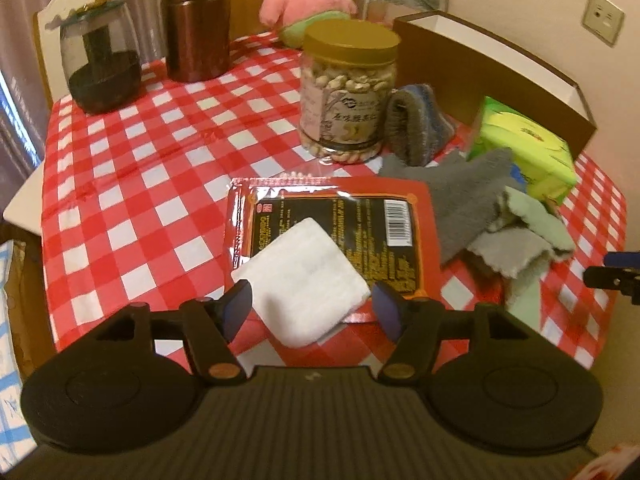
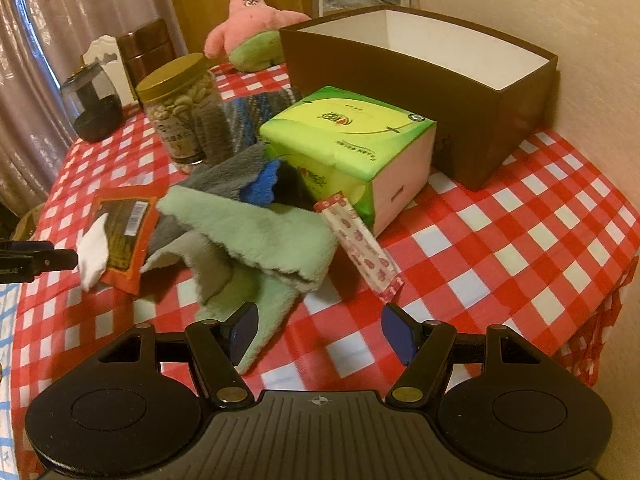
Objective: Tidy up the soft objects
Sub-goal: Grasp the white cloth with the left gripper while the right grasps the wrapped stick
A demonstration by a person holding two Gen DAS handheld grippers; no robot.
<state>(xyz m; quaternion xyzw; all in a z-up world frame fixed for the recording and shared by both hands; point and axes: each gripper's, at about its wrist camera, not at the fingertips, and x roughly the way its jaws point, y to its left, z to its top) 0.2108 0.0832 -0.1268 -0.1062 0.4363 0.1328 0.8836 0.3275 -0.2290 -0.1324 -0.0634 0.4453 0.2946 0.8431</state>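
Your L gripper (image 1: pixel 311 309) stands open w/ white folded cloth (image 1: pixel 304 280) between pads, ungripped; R gripper (image 2: pixel 318 334) open, empty, beside green cloth (image 2: pixel 256 236).

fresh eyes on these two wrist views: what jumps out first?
The red-and-white checked tablecloth fills both views. At the far edge sits a pink star plush, beside an open brown box. Nearer, a bright green tissue pack stands behind a heap of grey and green cloths, and a white folded cloth lies across a red packet.
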